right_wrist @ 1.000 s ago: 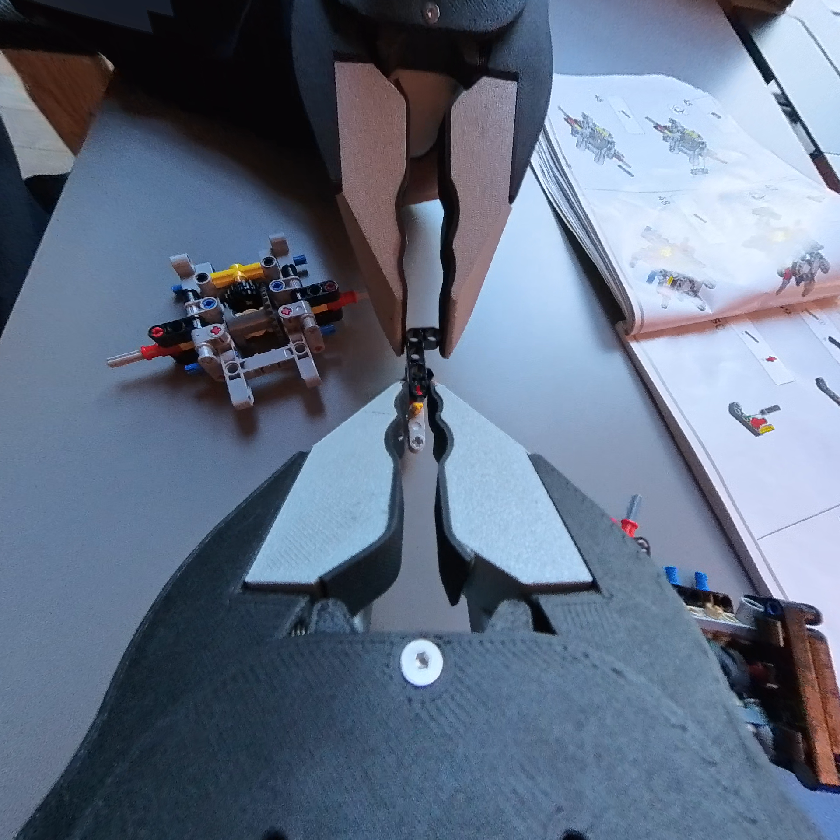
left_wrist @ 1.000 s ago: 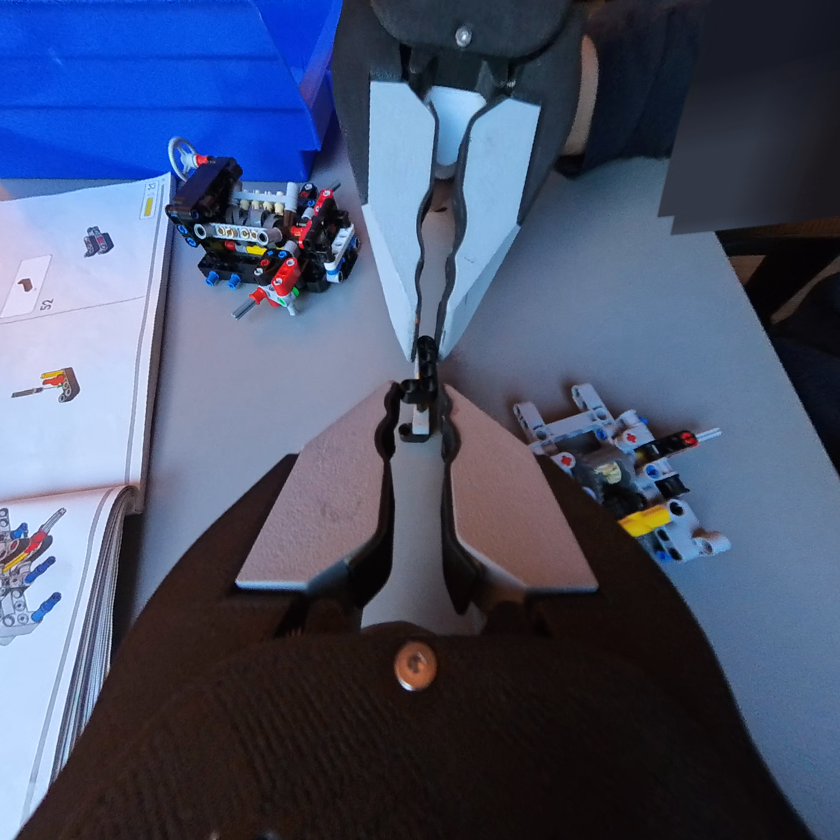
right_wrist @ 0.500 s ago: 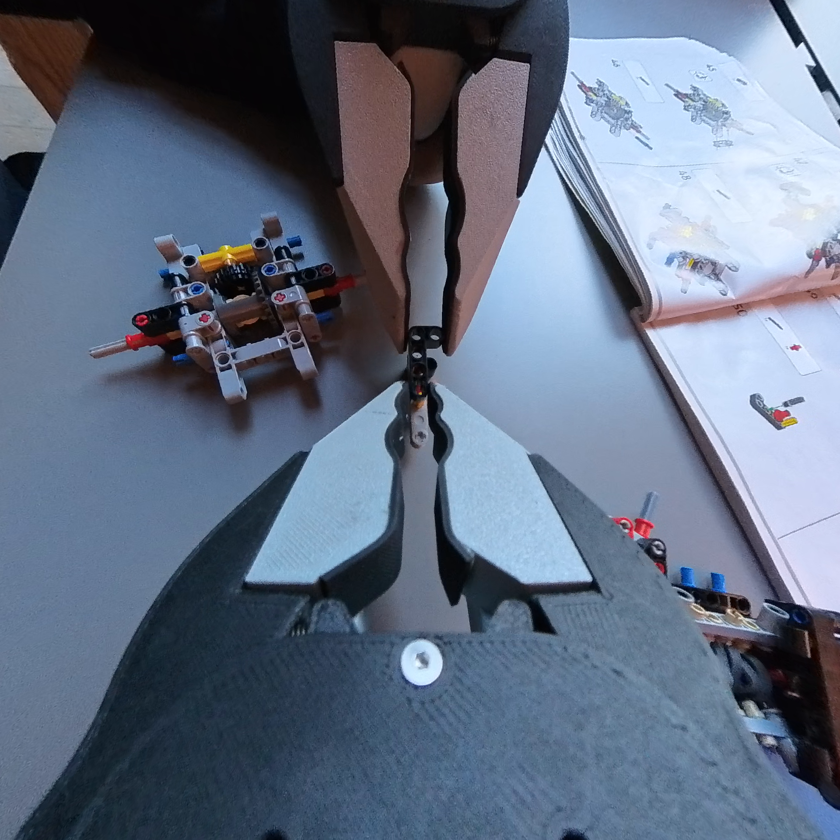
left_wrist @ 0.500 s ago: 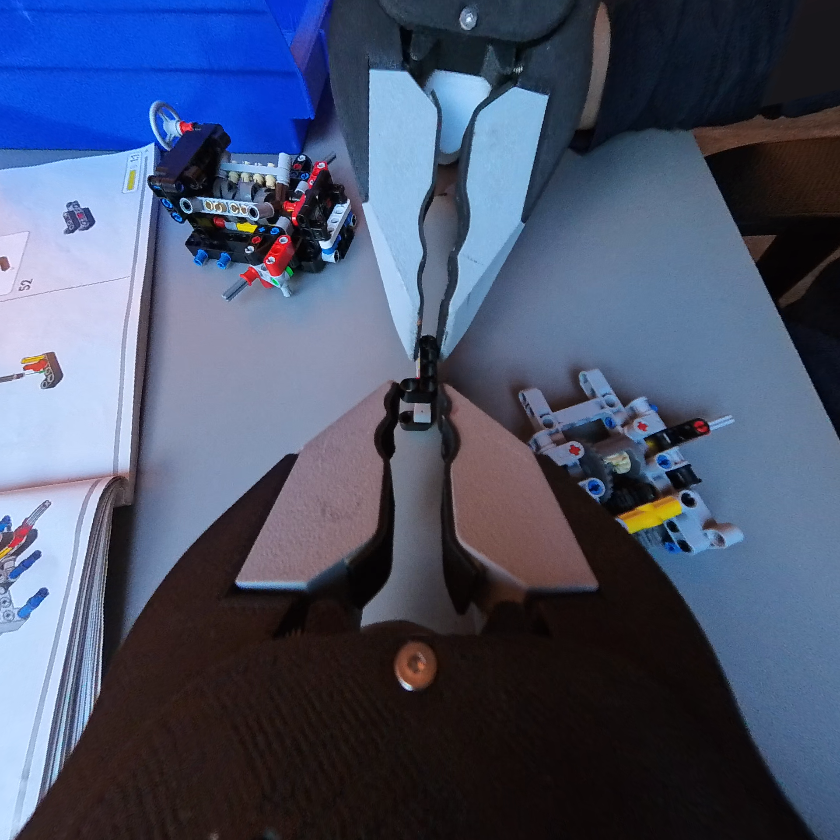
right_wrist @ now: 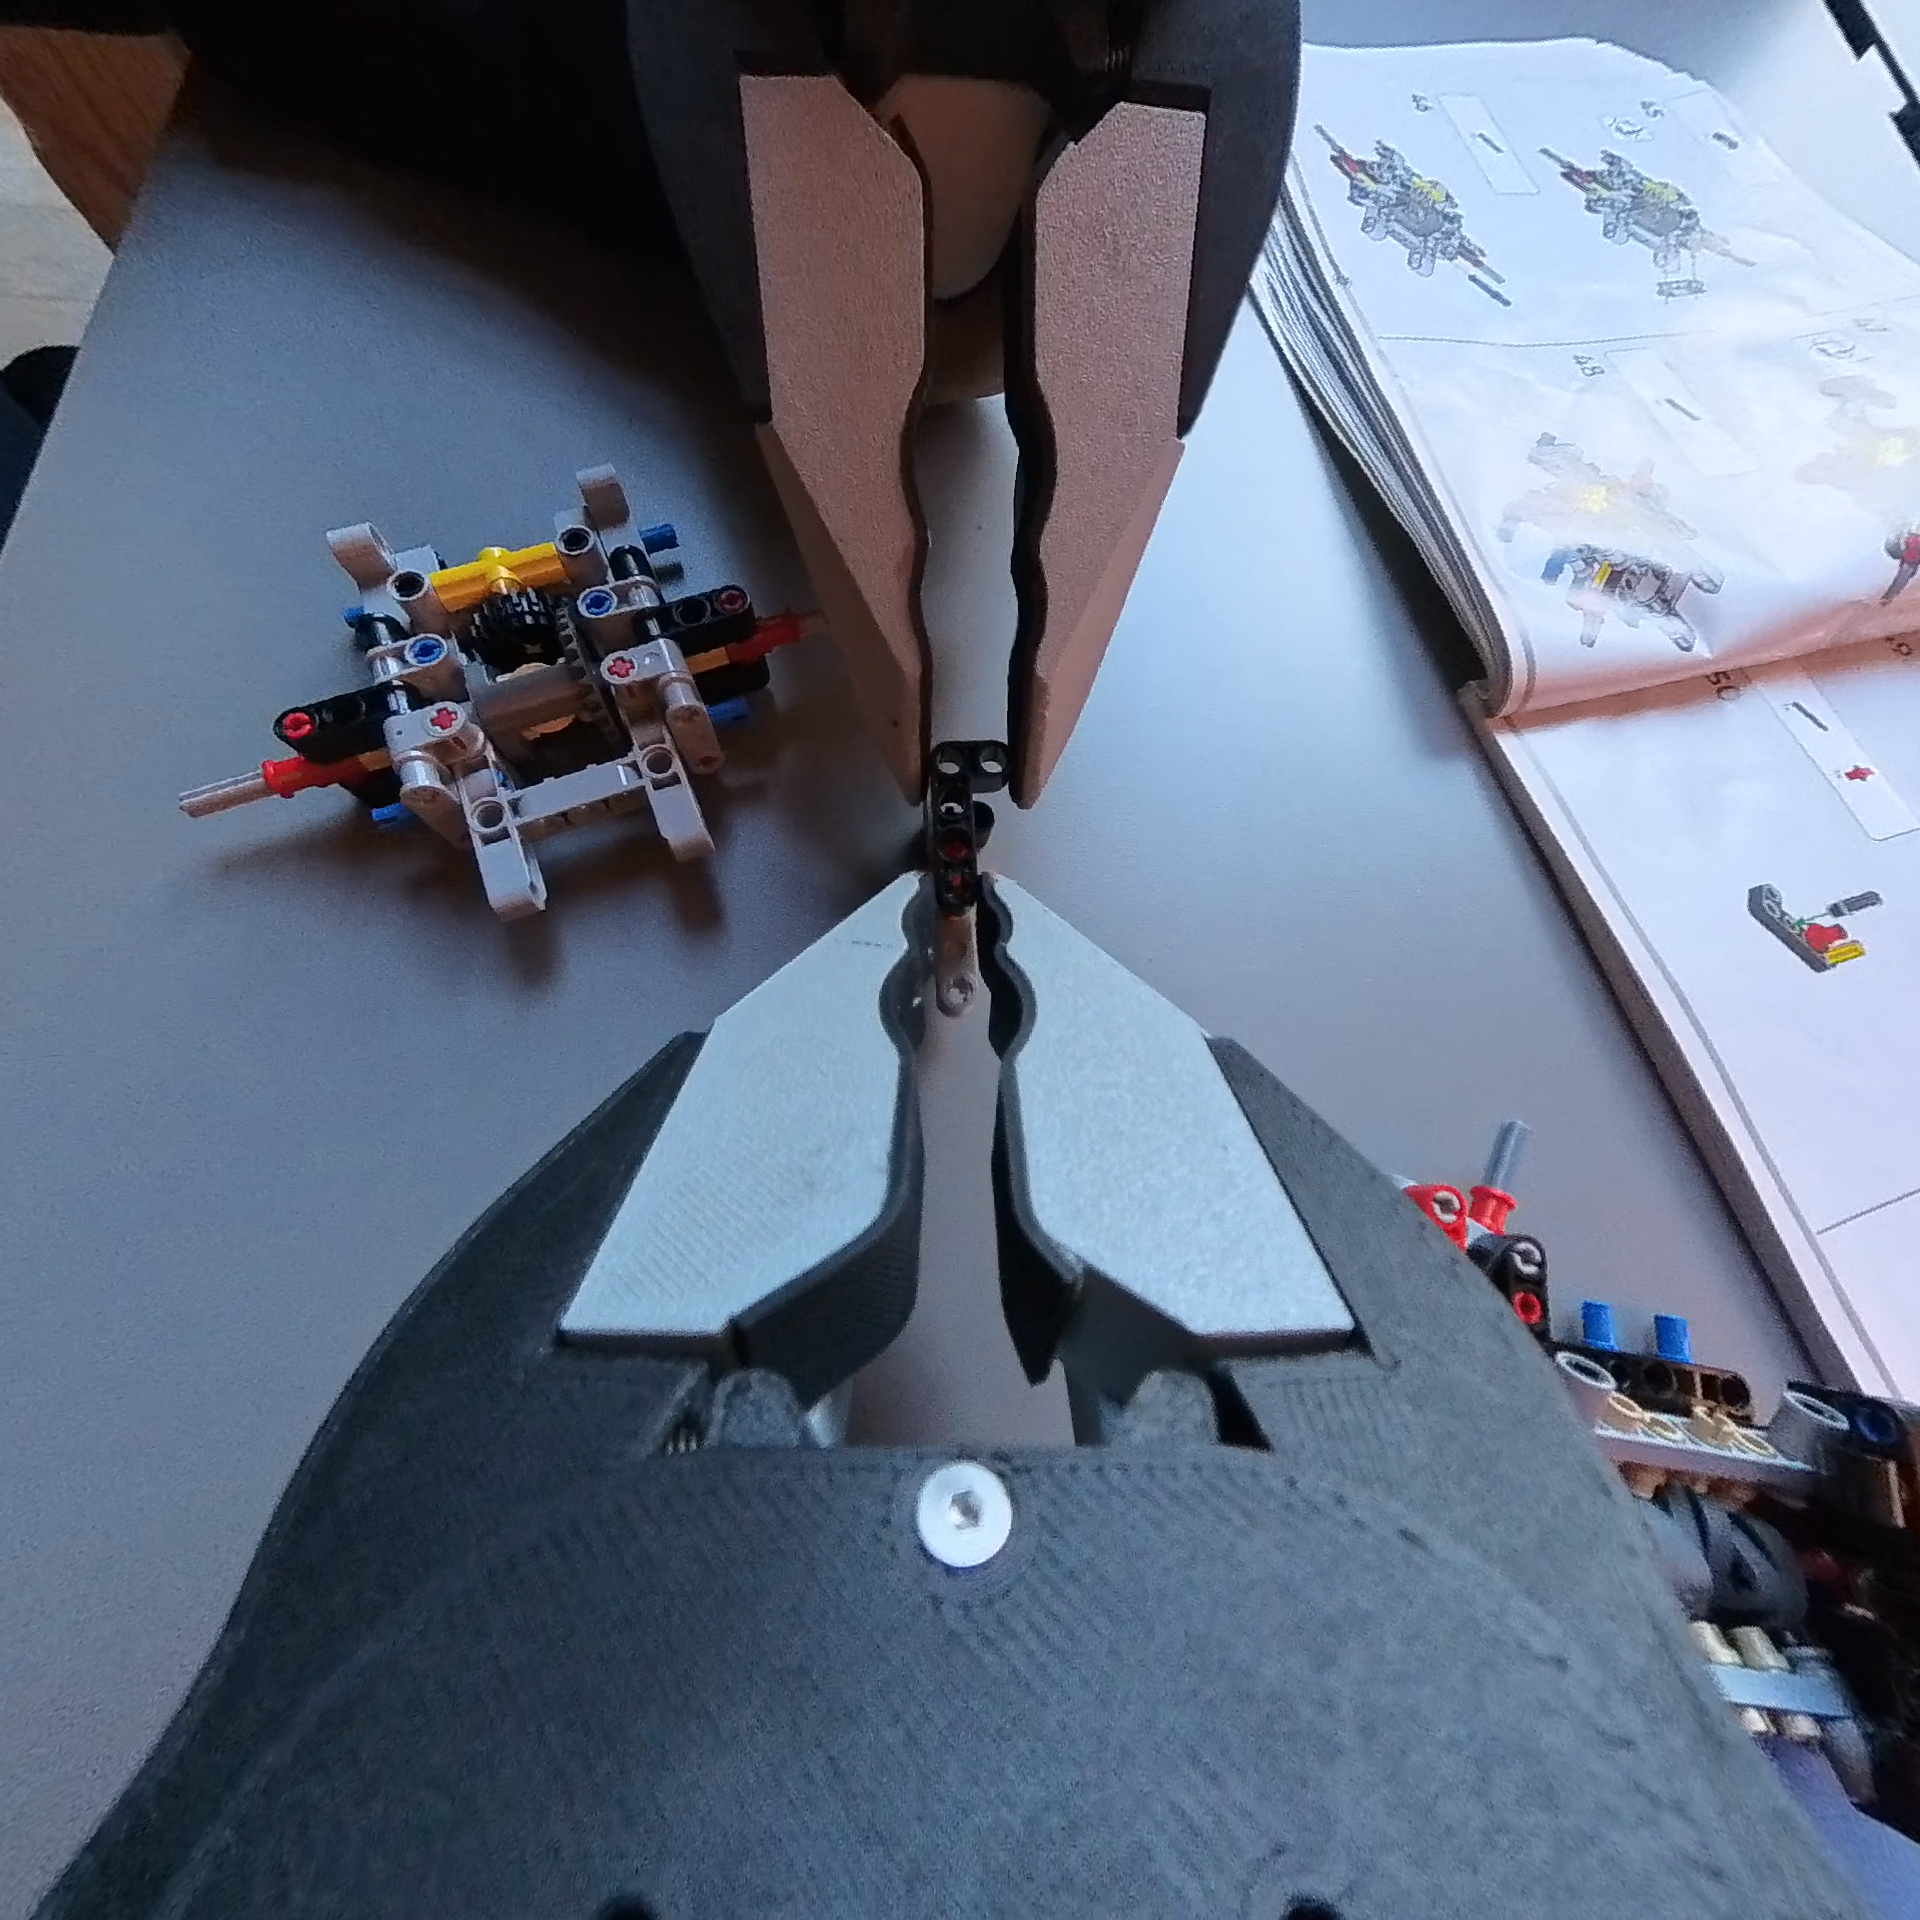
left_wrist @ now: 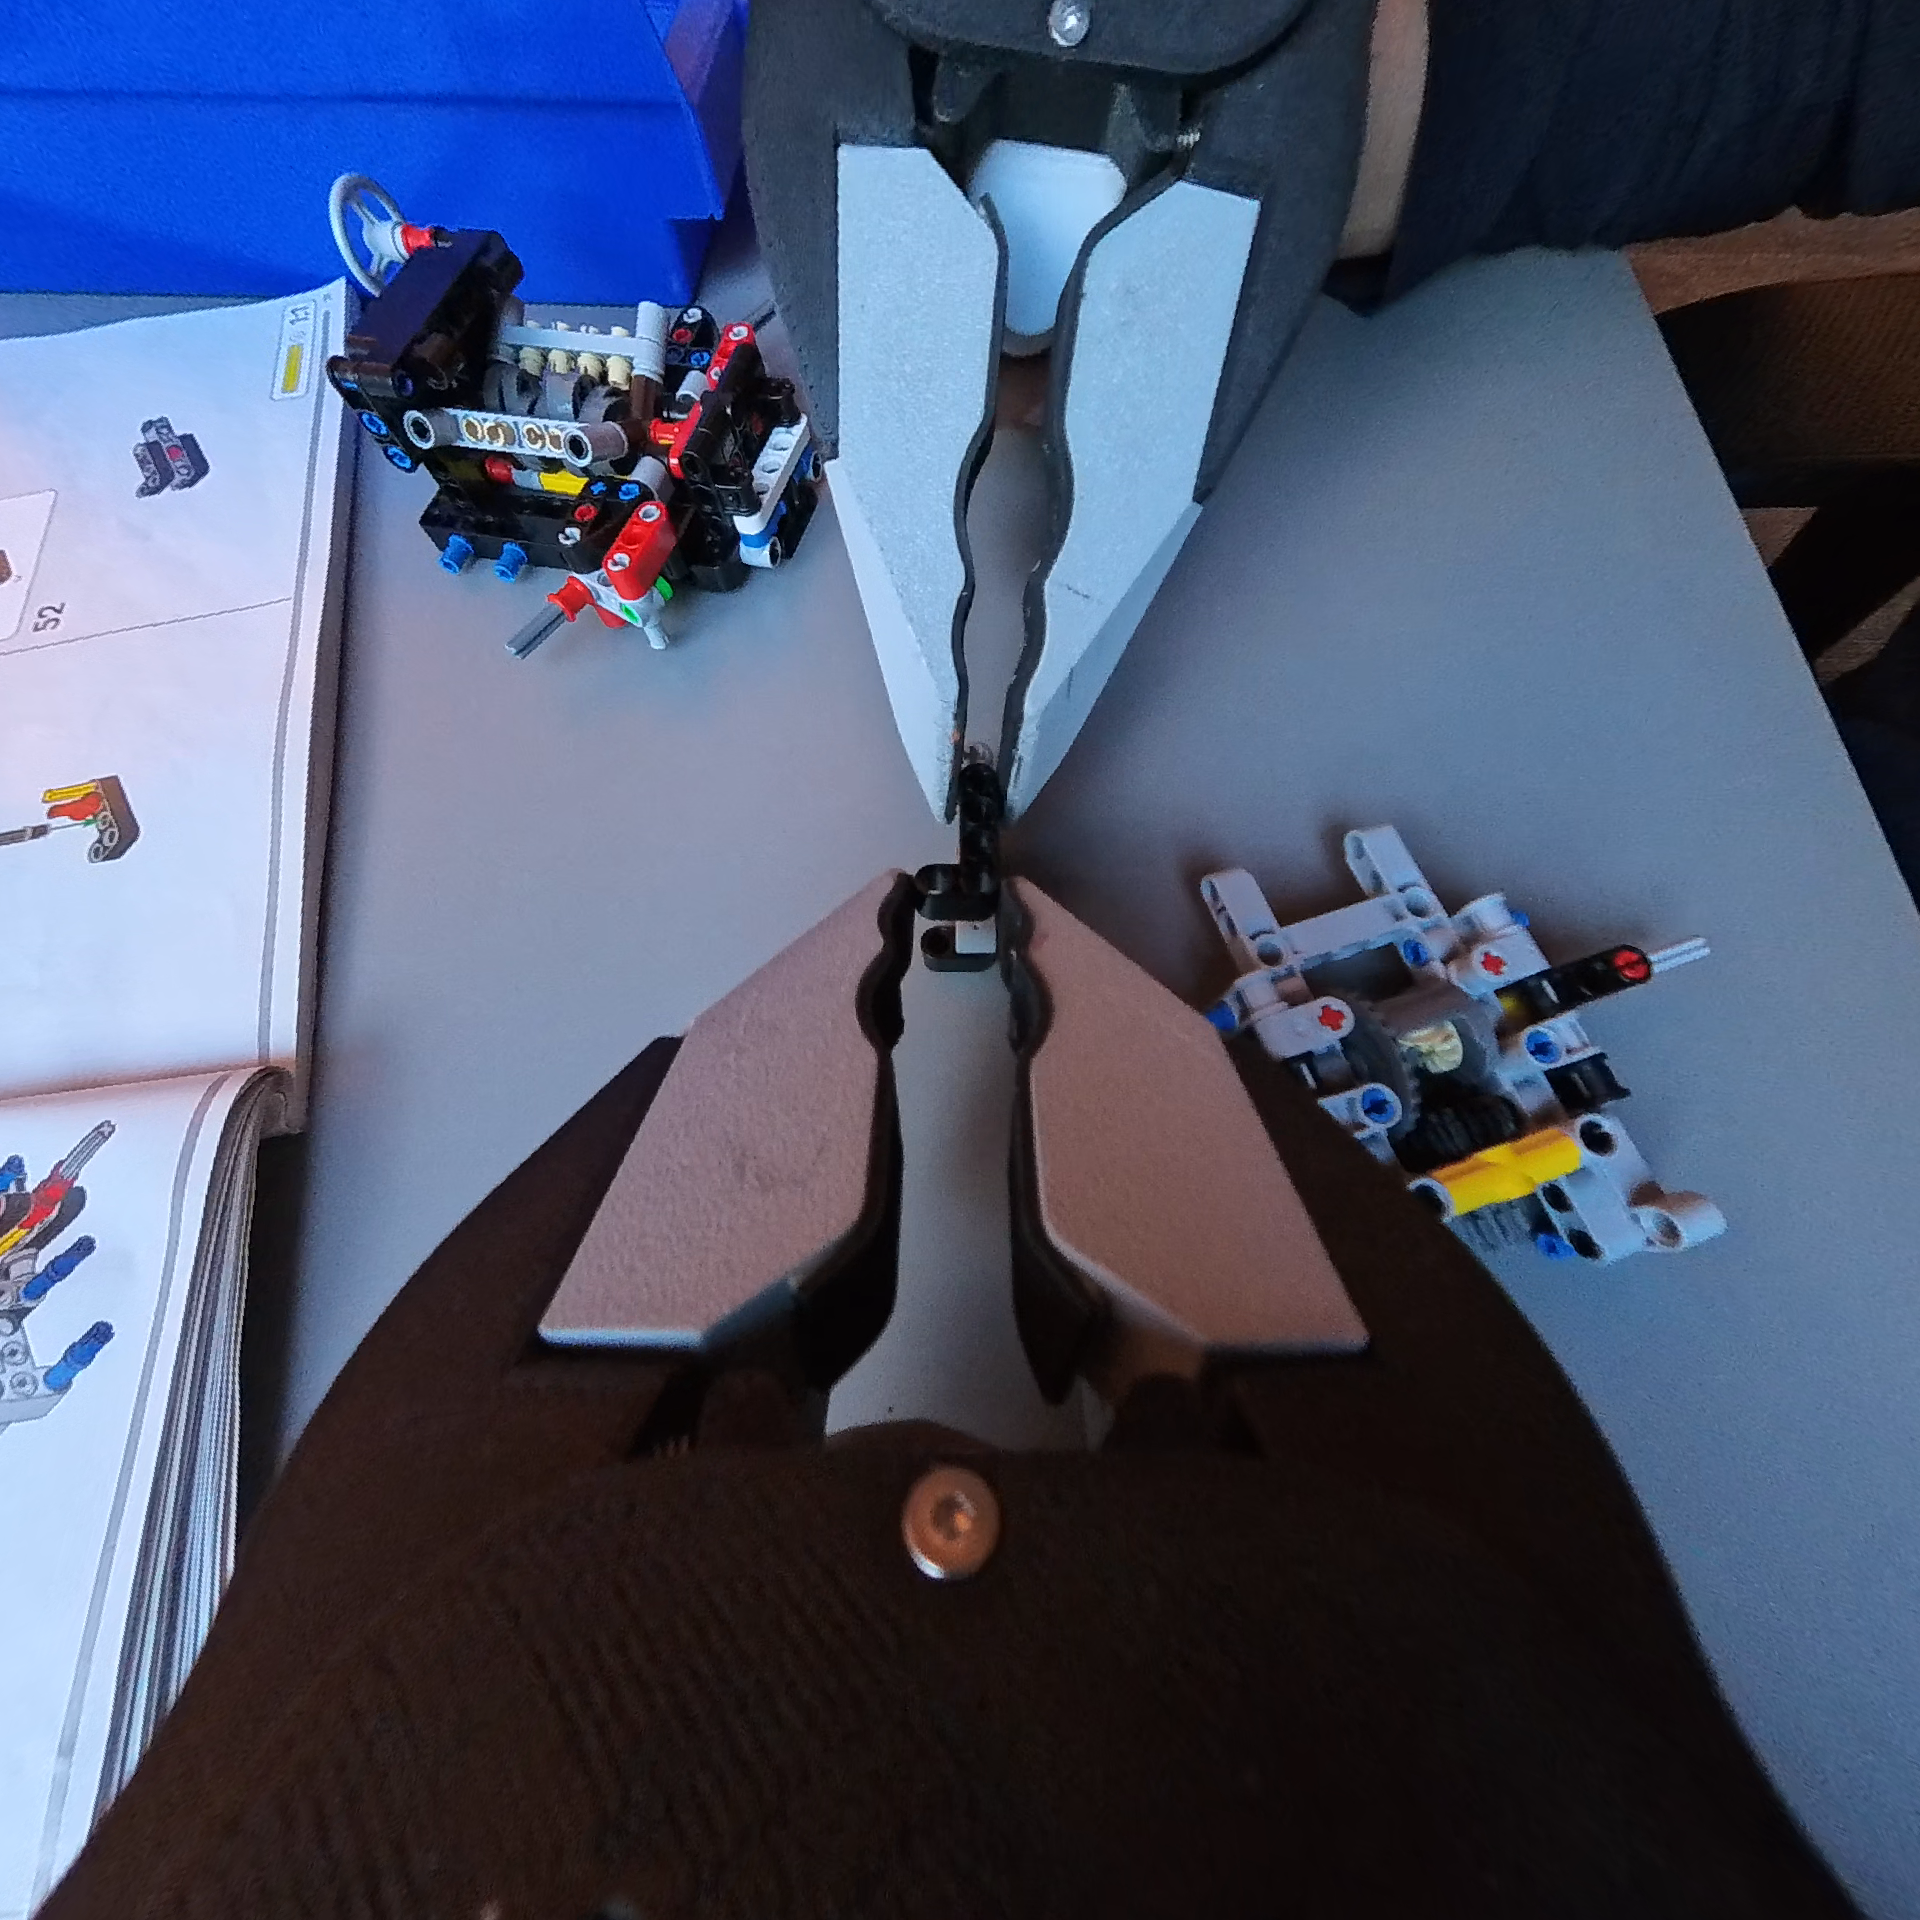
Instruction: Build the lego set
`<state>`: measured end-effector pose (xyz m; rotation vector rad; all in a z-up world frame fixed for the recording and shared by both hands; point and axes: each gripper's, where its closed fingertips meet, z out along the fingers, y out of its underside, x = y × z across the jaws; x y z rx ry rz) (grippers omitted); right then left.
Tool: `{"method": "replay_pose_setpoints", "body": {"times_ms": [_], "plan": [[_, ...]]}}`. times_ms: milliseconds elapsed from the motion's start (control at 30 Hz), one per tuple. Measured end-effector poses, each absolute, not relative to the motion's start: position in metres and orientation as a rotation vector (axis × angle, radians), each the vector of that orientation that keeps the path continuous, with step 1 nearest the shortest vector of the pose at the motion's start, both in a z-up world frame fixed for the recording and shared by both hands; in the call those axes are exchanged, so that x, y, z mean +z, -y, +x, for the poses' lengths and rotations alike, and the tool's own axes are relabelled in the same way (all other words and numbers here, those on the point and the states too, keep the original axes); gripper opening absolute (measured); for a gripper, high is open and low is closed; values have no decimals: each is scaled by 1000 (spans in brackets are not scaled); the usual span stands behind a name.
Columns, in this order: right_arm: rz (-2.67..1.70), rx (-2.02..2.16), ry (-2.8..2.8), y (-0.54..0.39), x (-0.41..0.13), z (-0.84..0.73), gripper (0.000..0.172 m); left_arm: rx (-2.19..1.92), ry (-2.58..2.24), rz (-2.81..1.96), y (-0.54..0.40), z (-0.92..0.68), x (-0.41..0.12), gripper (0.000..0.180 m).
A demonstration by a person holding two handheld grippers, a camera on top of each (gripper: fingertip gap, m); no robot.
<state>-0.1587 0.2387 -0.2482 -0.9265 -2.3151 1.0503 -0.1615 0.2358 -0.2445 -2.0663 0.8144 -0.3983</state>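
A small black L-shaped beam with a thin grey lever on its far end hangs above the grey table, held between the two grippers, which meet tip to tip. My left gripper has brown fingers and is shut on the beam's short L end. It also shows at the top of the right wrist view. My right gripper has grey fingers and is shut on the beam's other end, where the grey lever sits. It shows at the top of the left wrist view.
A grey, black and yellow sub-assembly lies on the table beside the grippers, also in the right wrist view. A larger black and red model sits by an open instruction booklet. A blue bin stands behind it. Left and right tips are no more than a few centimetres apart.
Both grippers keep their hold on the small piece. The joined pair has drifted a little over the table, so the models and booklet sit slightly differently in both views.
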Motion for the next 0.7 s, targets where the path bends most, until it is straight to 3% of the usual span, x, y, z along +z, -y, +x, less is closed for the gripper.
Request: {"method": "replay_pose_setpoints", "body": {"times_ms": [267, 333, 533, 700], "plan": [[-892, 952, 2329, -238, -248, -159, 4, -403, -812, -2086, -235, -162, -247, 13], [-883, 932, 2332, -238, -249, -159, 4, -409, -794, -2101, -236, -164, -248, 24], [-897, 931, 2337, -238, -249, -159, 4, -404, -782, -2076, -237, -167, -242, 27], [-916, 938, 2354, -237, -249, -159, 4, -381, -826, -2026, -235, -163, -236, 17]]}}
